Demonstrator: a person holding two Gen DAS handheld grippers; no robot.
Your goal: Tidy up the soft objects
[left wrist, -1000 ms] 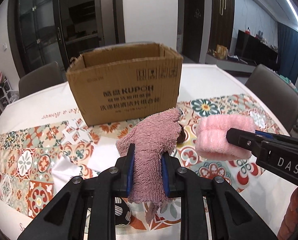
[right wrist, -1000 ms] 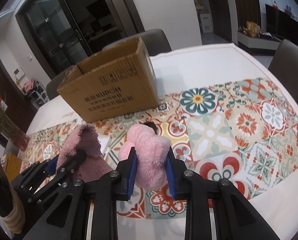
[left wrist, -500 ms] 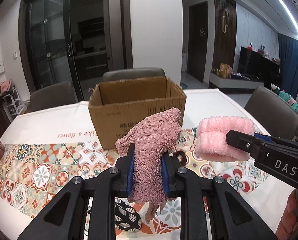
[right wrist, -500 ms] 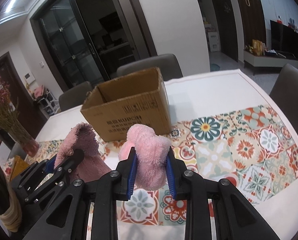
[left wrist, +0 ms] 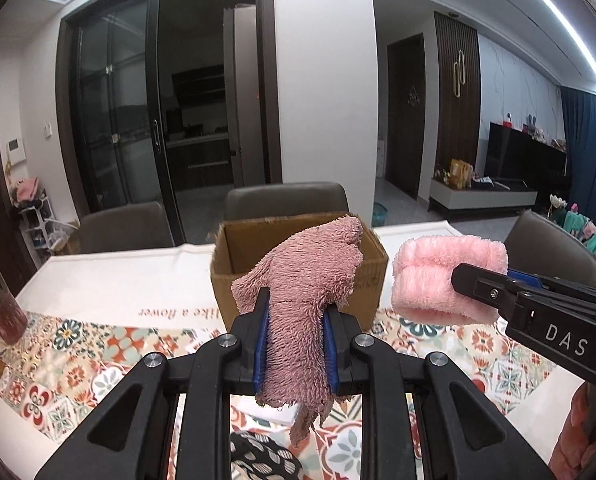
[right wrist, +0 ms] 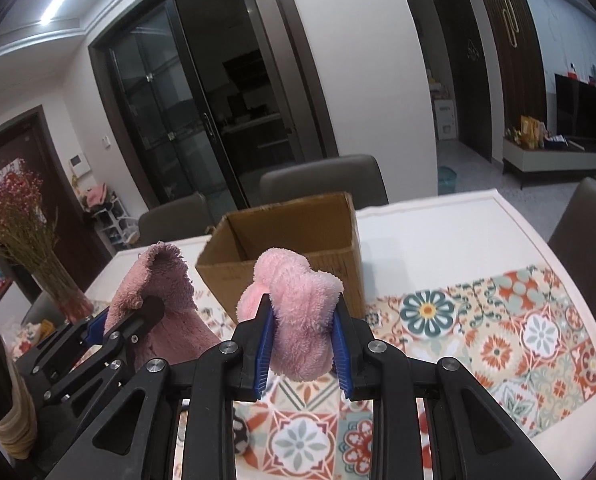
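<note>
My left gripper (left wrist: 295, 300) is shut on a dusty-pink shaggy cloth (left wrist: 302, 280) and holds it high above the table, in front of an open cardboard box (left wrist: 233, 276). My right gripper (right wrist: 302, 304) is shut on a light pink fluffy rolled cloth (right wrist: 298, 304), also raised. In the left wrist view the pink roll (left wrist: 438, 276) is to the right, beside the box. In the right wrist view the box (right wrist: 346, 256) stands just beyond the roll, and the dusty-pink cloth (right wrist: 153, 296) hangs to the left in the left gripper (right wrist: 149, 310).
The table has a white cloth (left wrist: 117, 284) with a patterned tile runner (right wrist: 498, 320). A black-and-white patterned soft item (left wrist: 257, 456) and a white cloth (left wrist: 273, 410) lie below my left gripper. A vase of dried flowers (right wrist: 53, 276) stands at left. Chairs (right wrist: 322, 180) surround the table.
Both grippers have risen with their cloths; the box now sits lower in view and its open top and inside show.
</note>
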